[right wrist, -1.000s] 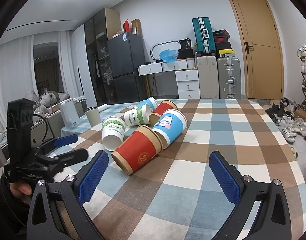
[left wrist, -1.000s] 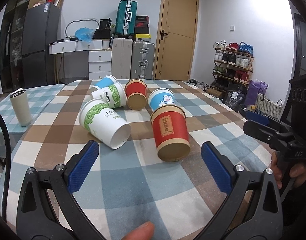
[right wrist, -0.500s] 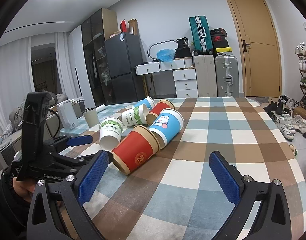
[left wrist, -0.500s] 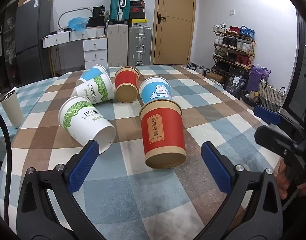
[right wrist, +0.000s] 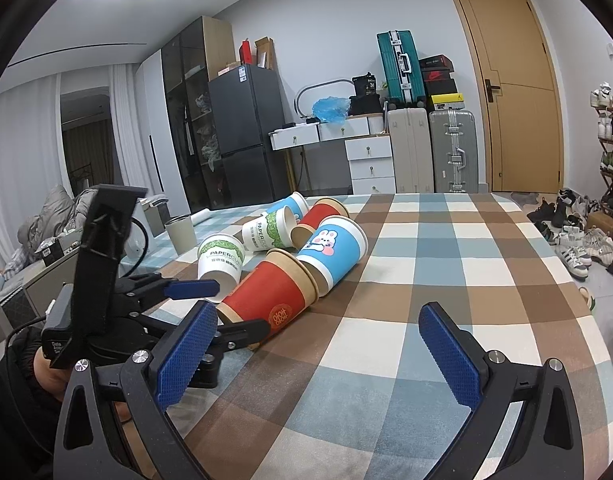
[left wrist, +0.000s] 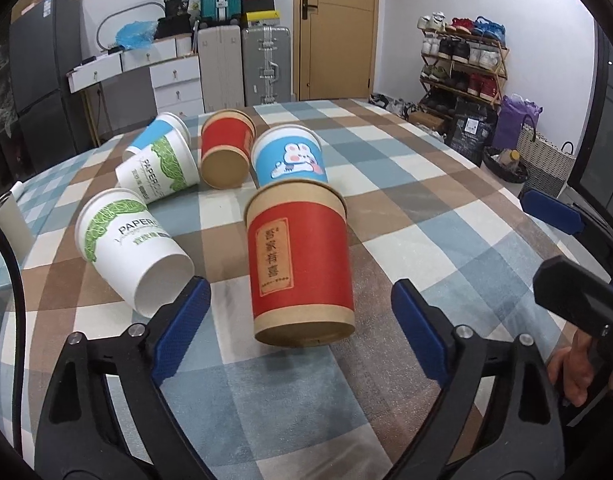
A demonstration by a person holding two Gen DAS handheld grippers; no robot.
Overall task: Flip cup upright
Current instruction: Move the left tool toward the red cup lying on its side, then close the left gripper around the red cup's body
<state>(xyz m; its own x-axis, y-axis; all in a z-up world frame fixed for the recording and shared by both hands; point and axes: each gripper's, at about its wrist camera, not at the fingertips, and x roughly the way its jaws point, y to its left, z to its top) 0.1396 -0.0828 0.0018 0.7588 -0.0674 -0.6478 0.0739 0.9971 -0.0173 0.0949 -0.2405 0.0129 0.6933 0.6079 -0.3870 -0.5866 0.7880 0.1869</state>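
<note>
Several paper cups lie on their sides on the checked tablecloth (left wrist: 426, 240). The nearest is a red and kraft cup (left wrist: 300, 264), base toward me, also in the right wrist view (right wrist: 266, 296). My left gripper (left wrist: 300, 328) is open, its jaws just short of either side of that cup's base. It shows in the right wrist view (right wrist: 216, 308) too. Behind lie a blue rabbit cup (left wrist: 290, 158), a second red cup (left wrist: 224, 152) and two white and green cups (left wrist: 130, 248) (left wrist: 158, 172). My right gripper (right wrist: 318, 360) is open and empty over the table, right of the cups.
A blue and white cup (left wrist: 158, 134) lies at the back of the group. A beige tumbler (right wrist: 180, 232) stands on the table's left side. Suitcases (right wrist: 432, 152), drawers and a door are beyond the far edge, a shoe rack (left wrist: 462, 60) to the right.
My left gripper has moved forward and lower toward the nearest red cup, which now sits between and just beyond its jaws. My right gripper has barely moved.
</note>
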